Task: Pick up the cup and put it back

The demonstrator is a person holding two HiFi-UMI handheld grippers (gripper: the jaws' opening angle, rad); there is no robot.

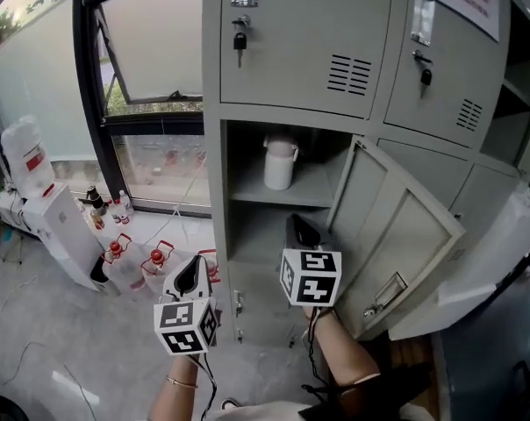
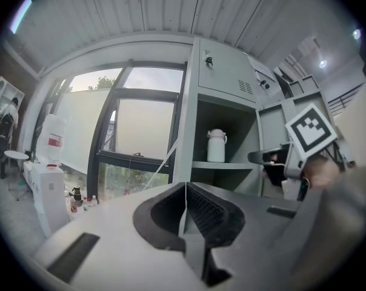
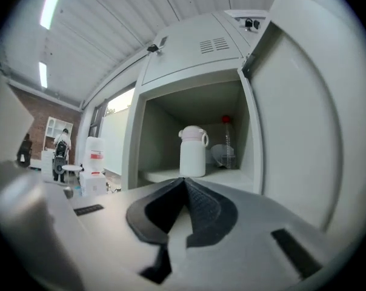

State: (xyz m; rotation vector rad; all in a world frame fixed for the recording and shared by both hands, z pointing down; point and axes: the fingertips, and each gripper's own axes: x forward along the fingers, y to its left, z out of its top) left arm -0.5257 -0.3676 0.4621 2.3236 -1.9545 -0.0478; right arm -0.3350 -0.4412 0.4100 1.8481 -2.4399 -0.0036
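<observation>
At far left a water dispenser [image 1: 59,226] and some bottles [image 1: 155,261] stand on the floor below the window, well clear of the work. The left tool [image 1: 191,279] hangs low in front of the locker, its jaws pressed together on nothing.

The cup [image 1: 280,163], white with a lid and a small loop at the top, stands upright on the shelf [image 1: 313,191] of the open compartment, towards its middle. That fits a cup waiting to be lifted as well as one already set back.

It looks rigid and smooth, so probably slippery. Its weight depends on contents I cannot see. The straight body below the lid seems the safest place to pinch.

The right tool [image 1: 302,231] points at the cup from just outside the compartment, its jaws also pressed together and empty. A clear bottle [image 3: 226,141] stands behind and to the right of the cup, narrowing the room there. Further right the open door [image 1: 397,235] bounds the approach. The shelf's front lip and the compartment's upper edge limit any lift.
</observation>
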